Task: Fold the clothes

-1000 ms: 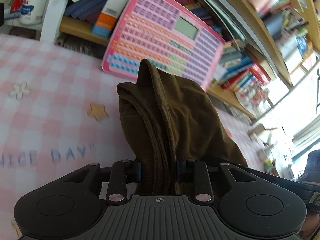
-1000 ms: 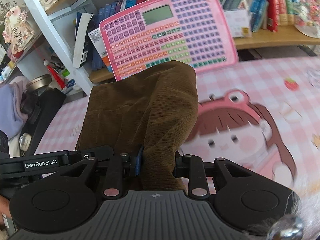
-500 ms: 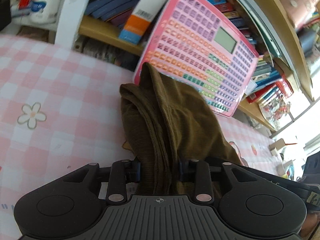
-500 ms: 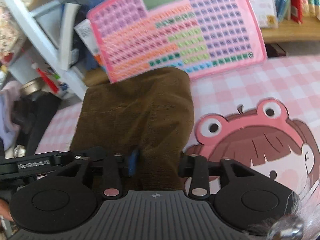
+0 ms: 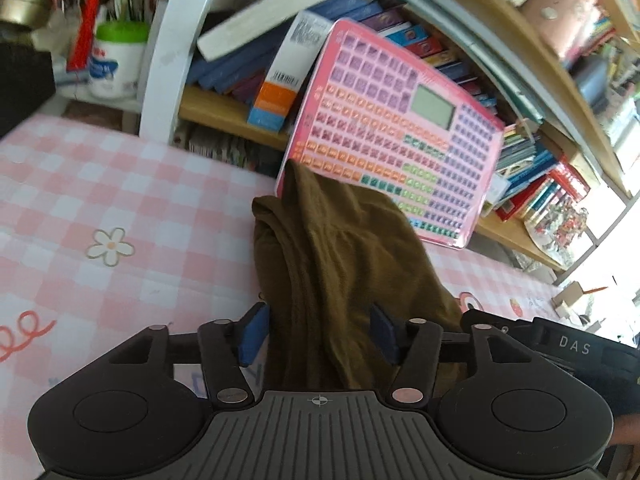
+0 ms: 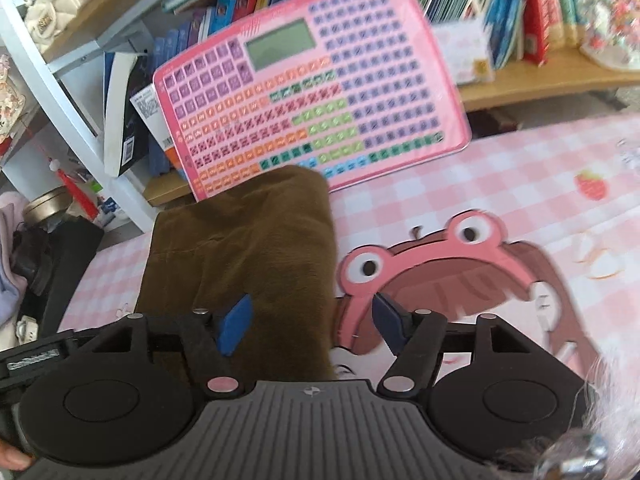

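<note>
On pink checked tablecloth (image 5: 120, 184): brown corduroy garment (image 6: 248, 248) lying doubled over, just before pink keyboard toy (image 6: 312, 104). Fold apparently laid; smoothing, maybe further fold, left. Left gripper (image 5: 316, 334) spread, cloth between jaws ungripped. Right gripper (image 6: 308, 324) spread, released.

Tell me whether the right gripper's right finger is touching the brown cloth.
Apart. The right wrist view shows the right gripper open; its right finger stands clear of the brown cloth, with bare tablecloth showing between.
</note>
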`<state>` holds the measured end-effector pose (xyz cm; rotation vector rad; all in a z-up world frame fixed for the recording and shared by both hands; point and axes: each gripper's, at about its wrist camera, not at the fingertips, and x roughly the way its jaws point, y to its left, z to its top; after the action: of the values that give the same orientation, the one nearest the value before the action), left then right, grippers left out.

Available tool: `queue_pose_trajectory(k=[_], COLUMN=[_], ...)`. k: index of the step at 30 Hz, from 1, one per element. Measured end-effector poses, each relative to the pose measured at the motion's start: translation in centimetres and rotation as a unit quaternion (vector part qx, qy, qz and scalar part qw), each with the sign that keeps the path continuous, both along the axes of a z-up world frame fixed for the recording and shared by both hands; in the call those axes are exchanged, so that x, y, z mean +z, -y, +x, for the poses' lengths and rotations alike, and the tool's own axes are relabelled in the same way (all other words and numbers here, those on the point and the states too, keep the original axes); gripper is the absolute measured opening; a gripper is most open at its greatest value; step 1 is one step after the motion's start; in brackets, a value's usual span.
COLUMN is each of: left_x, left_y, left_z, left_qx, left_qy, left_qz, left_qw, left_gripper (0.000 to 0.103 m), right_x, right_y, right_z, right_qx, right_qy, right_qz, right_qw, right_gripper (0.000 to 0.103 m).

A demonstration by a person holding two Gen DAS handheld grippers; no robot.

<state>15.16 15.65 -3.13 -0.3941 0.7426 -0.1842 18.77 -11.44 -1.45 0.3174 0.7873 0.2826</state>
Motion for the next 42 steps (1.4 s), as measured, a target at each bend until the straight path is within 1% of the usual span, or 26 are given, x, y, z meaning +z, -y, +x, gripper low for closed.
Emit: queue_pose_trajectory(k=[4, 8, 14, 16, 21, 23, 24, 26, 27, 32, 33, 35, 40, 42], left_x=[1.2, 2.1, 2.7, 2.7, 2.6, 2.7, 2.7, 2.7, 2.7, 2.8, 2.7, 2.6, 2.6, 2.7], left_y=[1.1, 2.3, 4.0, 4.6, 5.7, 6.3, 6.7, 7.4, 7.7, 8.6, 8.9, 9.7, 11.2, 11.6], left_z=[-2.4, -5.4, -9.2, -10.3, -12.3, -12.9, -13.2, -13.9, -14.2, -15.8, -16.1, -16.5, -16.6, -16.8], left_qx=[-0.004, 0.000, 0.021, 0.029, 0.050, 0.055, 0.058, 0.064, 0.068, 0.092, 0.093, 0.095, 0.087, 0.088], left_qy=[0.009, 0.018, 0.017, 0.016, 0.010, 0.013, 0.014, 0.018, 0.019, 0.009, 0.009, 0.010, 0.005, 0.007], left_qz=[0.018, 0.036, 0.065, 0.070, 0.080, 0.095, 0.103, 0.125, 0.131, 0.128, 0.134, 0.153, 0.185, 0.197], left_qw=[0.9998, 0.9992, 0.9975, 0.9970, 0.9954, 0.9939, 0.9929, 0.9900, 0.9889, 0.9874, 0.9865, 0.9837, 0.9790, 0.9764], left_gripper=[0.060, 0.063, 0.065, 0.065, 0.065, 0.066, 0.067, 0.075, 0.075, 0.078, 0.079, 0.086, 0.089, 0.092], right_x=[1.0, 1.8, 2.6, 2.7, 2.3, 2.1, 2.0, 1.9, 1.9, 2.0, 2.0, 2.0, 1.7, 1.7], right_y=[0.7, 0.8, 0.9, 1.0, 1.4, 1.7, 1.8, 2.0, 2.2, 2.6, 2.7, 2.9, 3.2, 3.2], right_z=[-2.3, -4.8, -8.7, -9.7, -11.7, -12.3, -12.5, -13.1, -13.3, -15.1, -15.5, -16.2, -16.9, -17.1], right_qx=[-0.003, 0.014, 0.046, 0.054, 0.066, 0.066, 0.065, 0.063, 0.061, 0.046, 0.043, 0.036, 0.042, 0.045], right_qy=[0.014, 0.028, 0.046, 0.050, 0.051, 0.049, 0.048, 0.049, 0.050, 0.060, 0.061, 0.063, 0.061, 0.061], right_qz=[-0.016, -0.029, -0.059, -0.071, -0.083, -0.087, -0.090, -0.096, -0.099, -0.119, -0.120, -0.123, -0.135, -0.137], right_qw=[1.000, 0.999, 0.996, 0.995, 0.993, 0.993, 0.993, 0.992, 0.992, 0.990, 0.990, 0.990, 0.988, 0.988], right_gripper=[0.065, 0.067, 0.071, 0.075, 0.079, 0.081, 0.082, 0.084, 0.084, 0.091, 0.092, 0.093, 0.095, 0.096])
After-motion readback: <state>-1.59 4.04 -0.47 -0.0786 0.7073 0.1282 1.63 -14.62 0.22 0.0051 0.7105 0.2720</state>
